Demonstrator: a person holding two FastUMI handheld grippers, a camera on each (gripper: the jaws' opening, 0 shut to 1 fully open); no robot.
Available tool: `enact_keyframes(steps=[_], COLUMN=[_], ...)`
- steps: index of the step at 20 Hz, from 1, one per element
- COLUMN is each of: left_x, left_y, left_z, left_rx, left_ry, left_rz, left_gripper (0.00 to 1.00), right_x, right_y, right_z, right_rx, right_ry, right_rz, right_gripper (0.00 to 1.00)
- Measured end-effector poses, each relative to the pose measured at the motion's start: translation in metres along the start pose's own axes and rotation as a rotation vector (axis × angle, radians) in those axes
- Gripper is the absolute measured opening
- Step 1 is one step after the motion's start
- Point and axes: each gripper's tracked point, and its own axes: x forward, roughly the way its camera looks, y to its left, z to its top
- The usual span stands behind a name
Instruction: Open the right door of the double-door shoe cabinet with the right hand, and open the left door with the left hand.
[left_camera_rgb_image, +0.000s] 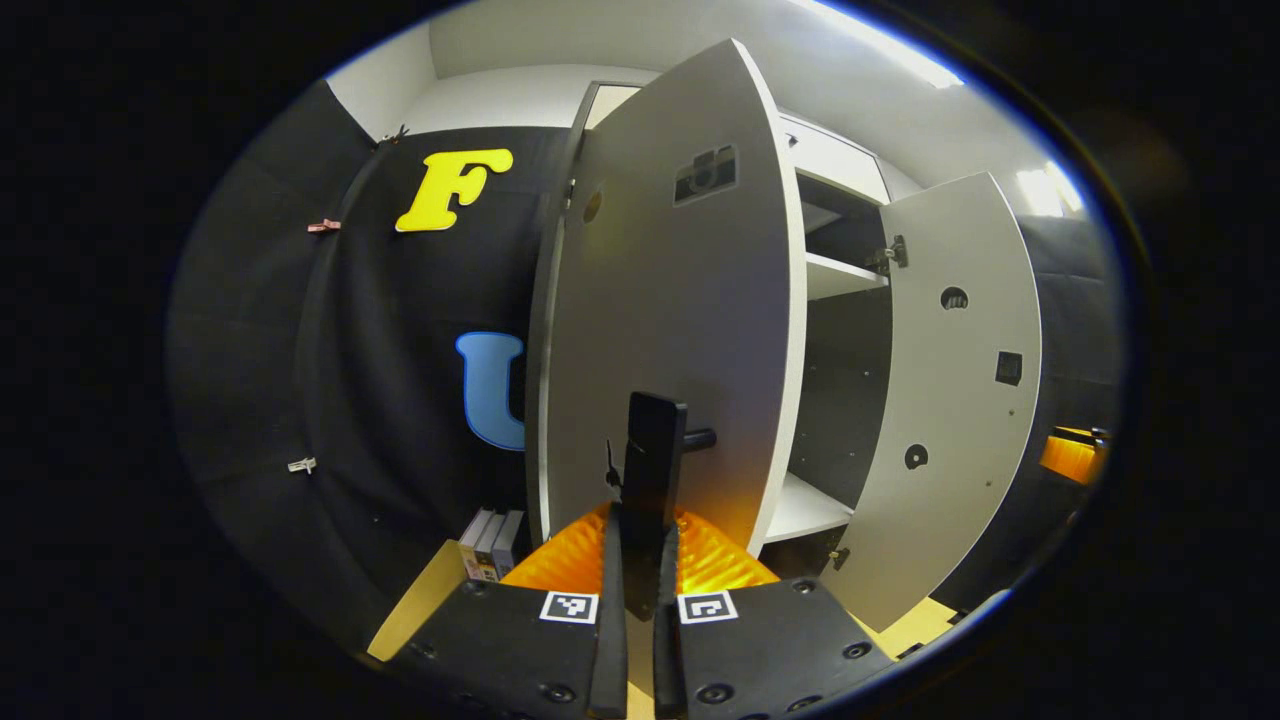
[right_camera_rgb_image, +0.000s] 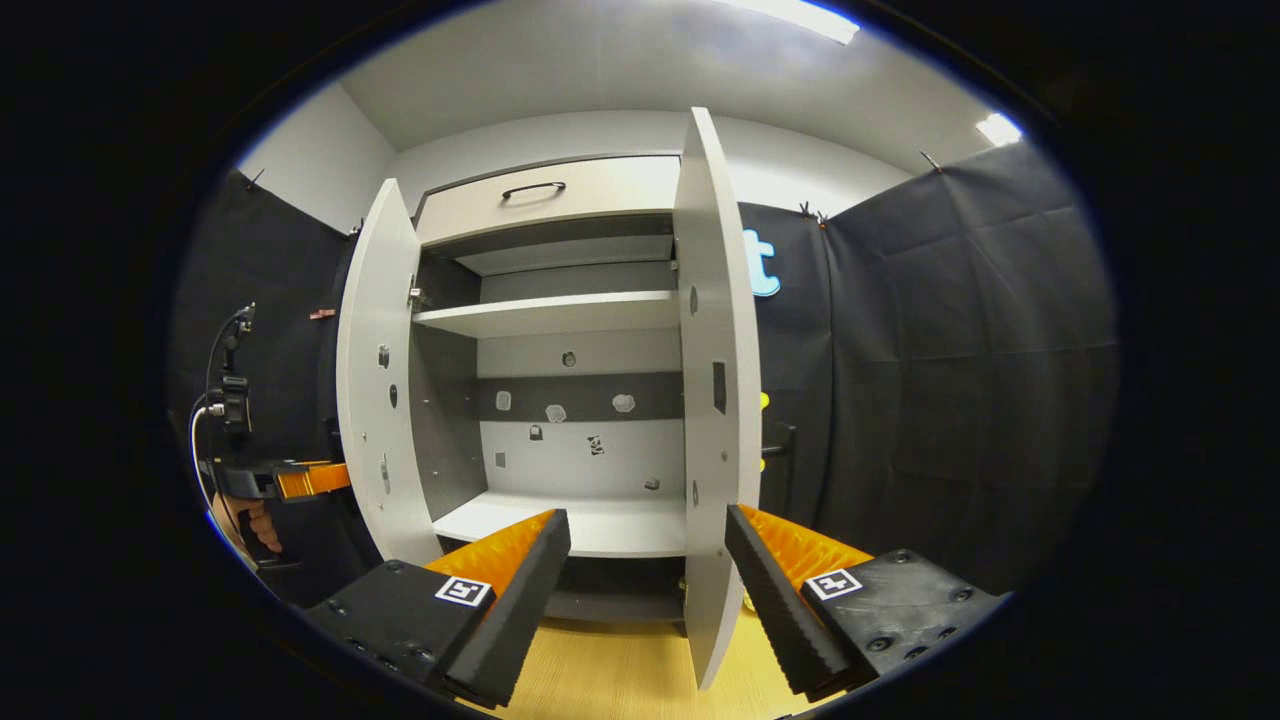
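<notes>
In the left gripper view, the left gripper (left_camera_rgb_image: 640, 560) is seen clamped on the upright black bar handle (left_camera_rgb_image: 652, 470) of the pale grey left cabinet door (left_camera_rgb_image: 680, 330), both fingers pressed against the handle's sides. That door is swung wide open, its outer face turned toward the camera. Beyond the door's free edge, the interior of the double-door shoe cabinet (left_camera_rgb_image: 835, 370) is exposed, with white shelves against dark side walls. On the far side of the cabinet opening, the pale grey right cabinet door (left_camera_rgb_image: 960, 400) also stands open, its inner face and hinges visible.

In the right gripper view, the right gripper (right_camera_rgb_image: 648, 590) is held with its fingers well apart, nothing between them pressed; the right door's free edge (right_camera_rgb_image: 715, 400) stands upright between the fingers, touching neither as far as can be told. A light wooden floor (right_camera_rgb_image: 620, 670) lies beneath the cabinet. Beside the left door, the other gripper is held by a hand (right_camera_rgb_image: 250, 522).
</notes>
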Motion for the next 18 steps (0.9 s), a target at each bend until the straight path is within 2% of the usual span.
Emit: enact_keyframes(steps=[7,10,12,13,15,16,18], left_x=[-0.012,-0.013,-0.018,-0.020,-0.019,-0.019,-0.023], left_y=[0.037,0.063,0.087,0.102,0.100,0.099,0.102], left_z=[0.001,0.000,0.000,0.001,-0.006,-0.006,-0.008], left_rx=[-0.003,0.022,0.049,0.059,0.005,-0.011,0.005], left_ry=[-0.009,0.000,0.004,0.003,0.026,0.026,0.017], left_rz=[0.048,0.083,0.119,0.137,0.060,0.039,0.040], left_gripper=[0.17,0.12,0.13,0.08,0.08,0.14,0.14], right_x=[0.000,0.000,-0.001,-0.001,0.001,0.000,0.002], right_y=[0.016,0.030,0.039,0.042,0.049,0.050,0.055], right_z=[-0.005,-0.007,-0.011,-0.012,-0.012,-0.011,-0.011], right_rx=[-0.011,-0.016,-0.031,-0.039,-0.048,-0.049,-0.052], right_ry=[0.010,0.020,0.031,0.037,0.040,0.039,0.039], right_rz=[0.019,0.039,0.058,0.066,0.076,0.082,0.082], right_gripper=[0.98,0.98,0.98,0.98,0.98,0.99,0.98])
